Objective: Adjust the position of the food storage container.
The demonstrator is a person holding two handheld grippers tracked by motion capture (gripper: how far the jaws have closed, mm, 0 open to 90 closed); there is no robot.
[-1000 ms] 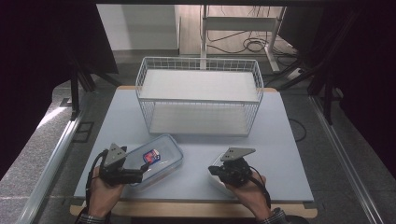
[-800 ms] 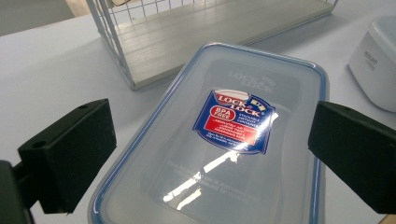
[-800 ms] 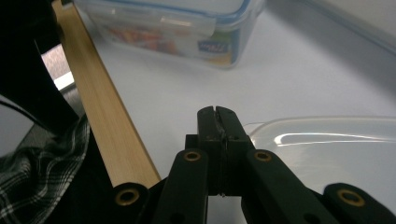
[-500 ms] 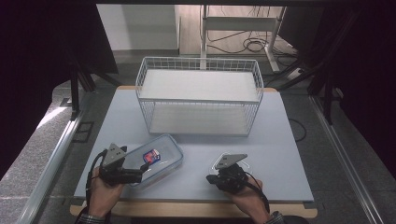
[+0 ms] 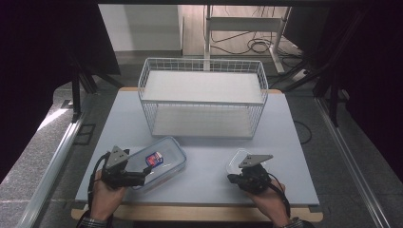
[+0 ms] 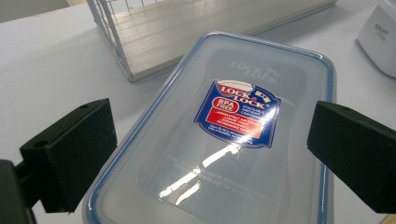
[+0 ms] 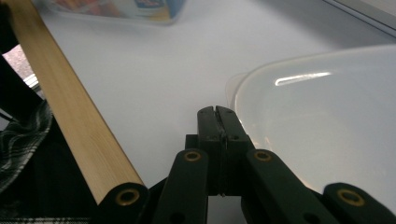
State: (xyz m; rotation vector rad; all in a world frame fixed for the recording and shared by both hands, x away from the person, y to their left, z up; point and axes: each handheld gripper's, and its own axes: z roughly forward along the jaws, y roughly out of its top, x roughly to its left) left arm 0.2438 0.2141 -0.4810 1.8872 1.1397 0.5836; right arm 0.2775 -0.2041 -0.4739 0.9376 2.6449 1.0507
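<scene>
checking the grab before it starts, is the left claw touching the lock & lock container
Apart. The left gripper view shows the left claw wide open: its two black pads stand off either side of the blue-rimmed Lock & Lock container, with clear gaps to the lid.

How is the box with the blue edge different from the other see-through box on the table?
The blue-rimmed box has a lid with a blue and red sticker; the plain clear container shows no sticker and no blue. The blue-rimmed box lies between the open jaws of the left gripper; the plain clear container sits beside the closed right gripper. Both are see-through plastic and rest on the table.
</scene>
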